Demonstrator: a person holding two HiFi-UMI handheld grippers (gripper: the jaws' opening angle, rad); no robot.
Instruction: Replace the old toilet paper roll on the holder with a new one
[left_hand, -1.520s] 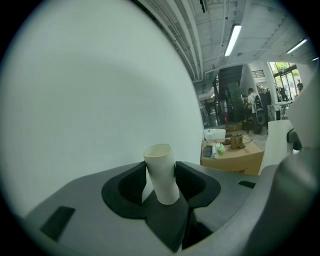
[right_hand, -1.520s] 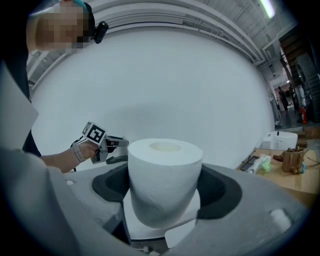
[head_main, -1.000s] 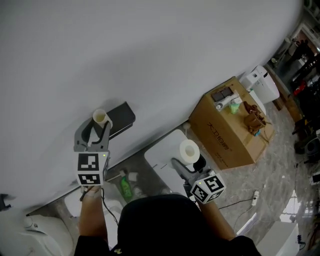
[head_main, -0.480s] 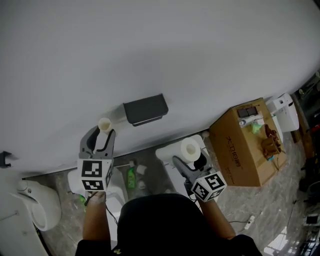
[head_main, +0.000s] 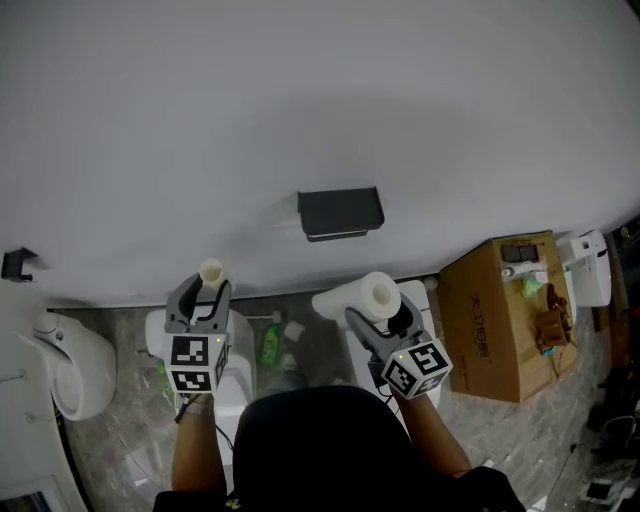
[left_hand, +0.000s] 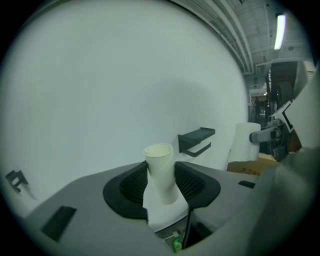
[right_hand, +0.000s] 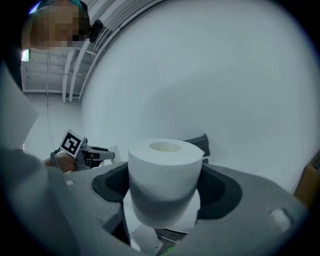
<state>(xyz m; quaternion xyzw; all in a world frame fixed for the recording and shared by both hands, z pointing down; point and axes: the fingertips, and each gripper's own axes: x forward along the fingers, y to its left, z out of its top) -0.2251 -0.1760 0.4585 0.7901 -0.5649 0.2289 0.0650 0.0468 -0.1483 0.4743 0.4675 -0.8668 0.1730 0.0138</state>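
- A plain white wall (head_main: 300, 100) fills most of the head view; it meets a grey marbled floor (head_main: 120, 450) along the lower part of the frame
- The dark toilet paper holder (head_main: 340, 212) is fixed to the wall, above the wall's foot and between the two grippers; in the left gripper view it shows as a flat shelf with a bar beneath
- The left gripper (head_main: 206, 290) is closed on an old cardboard tube (left_hand: 160, 170); the tube stands tilted between the pads, its open end up, well short of the holder
- The right gripper (head_main: 378, 318) is clamped on the new toilet paper roll (right_hand: 165, 175); the full white roll stands upright between widely spread jaws, below and just right of the holder
- A toilet (head_main: 70, 365) sits at the floor's left edge; a small black bracket (head_main: 15, 262) hangs on the wall above it
- A green bottle (head_main: 270, 345) stands at the foot of the wall between the grippers; a white unit (head_main: 335, 300) stands beside it, under the right gripper
- A cardboard box (head_main: 500, 320) with small items on top stands at the right; a white appliance (head_main: 590, 265) is just beyond it
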